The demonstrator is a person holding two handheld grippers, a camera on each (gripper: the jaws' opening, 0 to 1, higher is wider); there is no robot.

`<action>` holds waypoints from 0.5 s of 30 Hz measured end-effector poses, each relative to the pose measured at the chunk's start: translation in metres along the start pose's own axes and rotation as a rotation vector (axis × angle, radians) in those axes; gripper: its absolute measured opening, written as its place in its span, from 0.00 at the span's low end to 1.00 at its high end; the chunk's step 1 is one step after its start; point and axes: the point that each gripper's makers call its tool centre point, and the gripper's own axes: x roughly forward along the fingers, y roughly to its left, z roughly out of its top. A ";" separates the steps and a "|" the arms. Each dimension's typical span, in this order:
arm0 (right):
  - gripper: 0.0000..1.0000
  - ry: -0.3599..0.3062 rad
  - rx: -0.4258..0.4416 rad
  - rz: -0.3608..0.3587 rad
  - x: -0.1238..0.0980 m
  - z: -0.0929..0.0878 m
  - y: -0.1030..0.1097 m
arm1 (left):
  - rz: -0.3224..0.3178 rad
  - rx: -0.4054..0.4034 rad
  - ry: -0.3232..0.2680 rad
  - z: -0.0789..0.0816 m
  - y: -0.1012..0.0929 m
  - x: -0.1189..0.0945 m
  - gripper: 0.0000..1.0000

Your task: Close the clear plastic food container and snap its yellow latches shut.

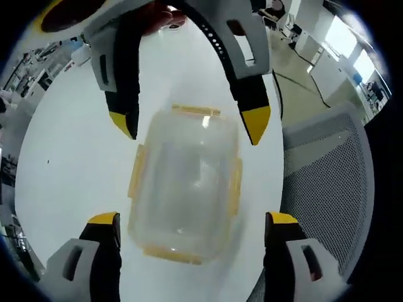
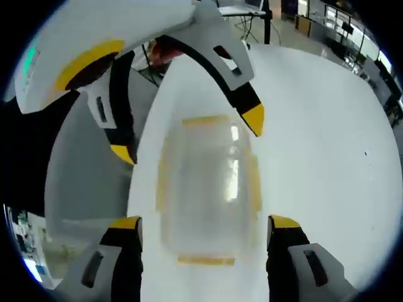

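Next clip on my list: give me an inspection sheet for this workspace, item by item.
Surface: white table, round-edged, bare around the container.
Job's things: clear food container with lid on; yellow latches on all four sides, whether snapped cannot be told.
Clutter: nothing seen.
Grippers: left tool and right tool both open, facing each other from opposite ends of the container, jaws astride it, not touching.
Cables: a dark cable on the floor beyond the table.
Surroundings: grey mesh chair beside the table; office desks behind.
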 end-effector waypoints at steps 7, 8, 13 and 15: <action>0.88 0.027 -0.020 -0.020 0.007 -0.009 0.005 | -0.019 0.032 0.030 -0.008 0.001 0.004 0.99; 0.89 0.029 -0.024 -0.023 0.008 -0.011 0.005 | -0.024 0.040 0.038 -0.010 0.000 0.004 0.99; 0.90 0.023 -0.036 -0.063 0.013 -0.011 0.002 | -0.040 0.097 0.065 -0.017 -0.003 0.011 0.99; 0.89 0.019 -0.038 -0.076 0.014 -0.011 0.001 | -0.038 0.108 0.075 -0.020 -0.002 0.014 0.99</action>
